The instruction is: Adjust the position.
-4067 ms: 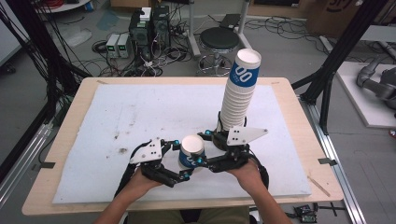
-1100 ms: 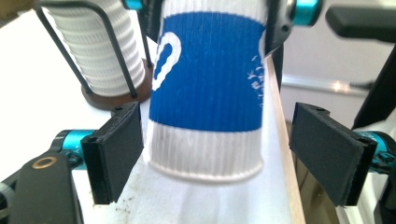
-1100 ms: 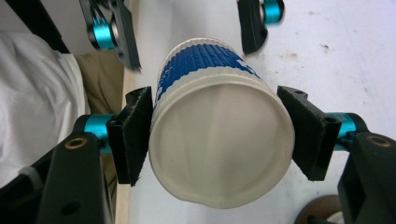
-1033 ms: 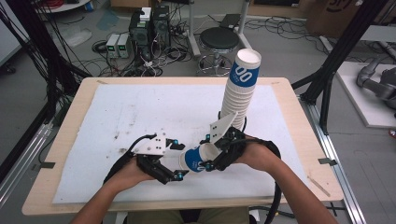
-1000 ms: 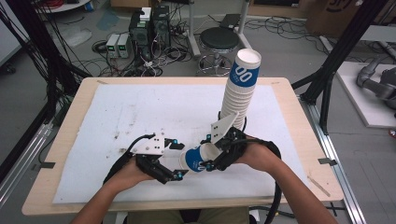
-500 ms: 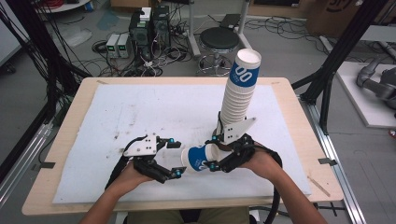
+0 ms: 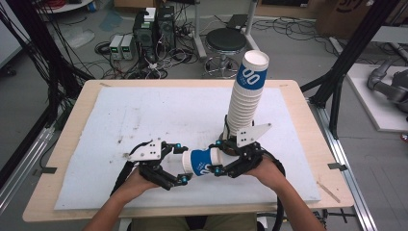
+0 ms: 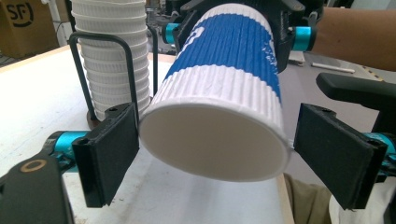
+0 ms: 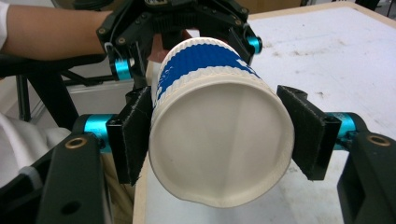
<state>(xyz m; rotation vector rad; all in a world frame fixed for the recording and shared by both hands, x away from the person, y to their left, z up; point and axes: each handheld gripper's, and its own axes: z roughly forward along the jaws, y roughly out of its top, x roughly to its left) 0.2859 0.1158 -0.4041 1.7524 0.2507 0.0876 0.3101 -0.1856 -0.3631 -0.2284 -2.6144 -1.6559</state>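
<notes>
Blue-banded paper cup point(image 7: 202, 162) sideways, right tool point(image 9: 219, 140) clamping, left tool point(image 8: 217, 154) apparently loosened.

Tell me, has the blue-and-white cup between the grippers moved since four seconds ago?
Yes. The cup stood upright left of the cup stack's base; now it lies sideways, nearer the table's front edge, clamped by the right gripper.

"00" on cup stack point(image 7: 250, 77), "SF" on box point(image 8: 21, 16)

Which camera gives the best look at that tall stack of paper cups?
The high view: the stack of cups shows whole, from base to blue top cup, leaning slightly. The left gripper view catches just its white lower part, behind the held cup.
</notes>
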